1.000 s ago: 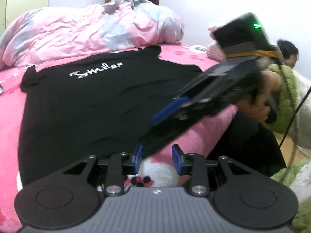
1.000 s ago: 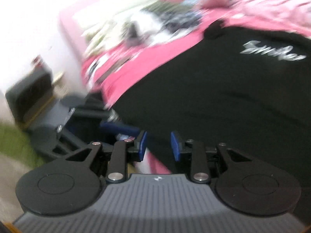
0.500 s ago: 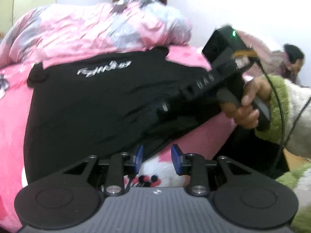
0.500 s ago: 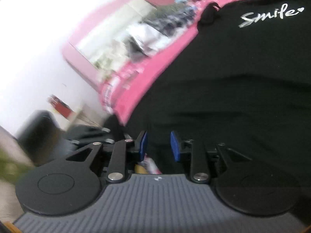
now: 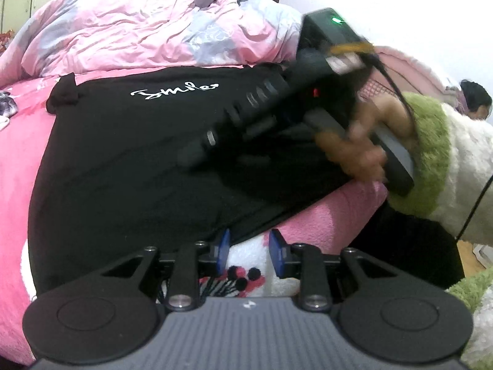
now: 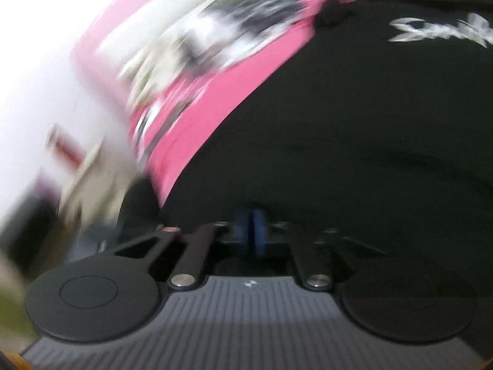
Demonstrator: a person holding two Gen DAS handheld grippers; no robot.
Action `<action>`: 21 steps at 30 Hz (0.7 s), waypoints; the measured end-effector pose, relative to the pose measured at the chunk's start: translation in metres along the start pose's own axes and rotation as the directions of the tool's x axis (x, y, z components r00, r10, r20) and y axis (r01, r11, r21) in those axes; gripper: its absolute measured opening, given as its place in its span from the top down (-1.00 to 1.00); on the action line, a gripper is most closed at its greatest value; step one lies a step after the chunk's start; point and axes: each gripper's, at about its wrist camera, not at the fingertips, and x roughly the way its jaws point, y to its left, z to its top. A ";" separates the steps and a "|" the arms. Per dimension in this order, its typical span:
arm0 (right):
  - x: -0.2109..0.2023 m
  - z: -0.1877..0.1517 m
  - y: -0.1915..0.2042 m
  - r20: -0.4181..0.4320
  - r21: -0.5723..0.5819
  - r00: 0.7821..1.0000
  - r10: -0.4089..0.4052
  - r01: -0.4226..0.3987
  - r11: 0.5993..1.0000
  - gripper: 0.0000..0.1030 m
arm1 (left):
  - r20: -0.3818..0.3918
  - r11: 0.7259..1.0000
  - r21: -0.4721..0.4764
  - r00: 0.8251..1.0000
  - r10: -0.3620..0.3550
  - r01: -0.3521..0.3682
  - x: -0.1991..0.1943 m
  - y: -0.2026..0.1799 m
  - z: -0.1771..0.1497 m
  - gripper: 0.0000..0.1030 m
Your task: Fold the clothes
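Left gripper (image 5: 249, 254), fingers apart and closing at the hem of the black shirt (image 5: 129, 154), nothing clamped; right gripper (image 6: 250, 231), fingers together over the shirt, any pinched cloth not discernible; shirt spread flat on pink bed (image 5: 18, 160), crumpled duvet (image 5: 148, 27) beyond.

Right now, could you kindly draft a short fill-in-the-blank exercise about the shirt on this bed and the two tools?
1. The black T-shirt carries the white word ____.
2. The T-shirt lies on a ____ bedsheet.
3. The right tool has its blue pads ____.
4. The left tool has a gap between its pads, so it is ____.

Missing words: Smile; pink; shut; open
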 end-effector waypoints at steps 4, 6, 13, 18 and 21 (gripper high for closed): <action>-0.017 0.012 0.000 0.029 0.007 0.999 0.031 -0.031 0.999 0.90 | 0.013 1.000 -0.014 1.000 -0.015 0.015 -0.001 0.004 -0.003 0.43; -0.019 0.004 0.013 -0.061 -0.068 0.990 0.127 -0.131 0.989 0.90 | 0.018 1.000 -0.015 1.000 -0.020 0.020 -0.001 0.006 -0.004 0.43; 0.027 0.012 -0.005 -0.068 0.014 0.989 0.128 -0.127 0.992 1.00 | 0.024 1.000 -0.018 1.000 -0.019 0.020 -0.001 0.006 -0.005 0.43; 0.011 0.030 -0.014 -0.007 0.074 0.993 0.116 -0.115 0.991 0.91 | 0.030 0.999 -0.030 0.999 -0.036 0.037 -0.003 0.010 -0.006 0.43; 0.026 0.013 0.014 -0.156 0.005 0.959 0.235 -0.237 0.972 0.91 | 0.033 0.999 -0.028 0.998 -0.044 0.045 -0.003 0.011 -0.007 0.43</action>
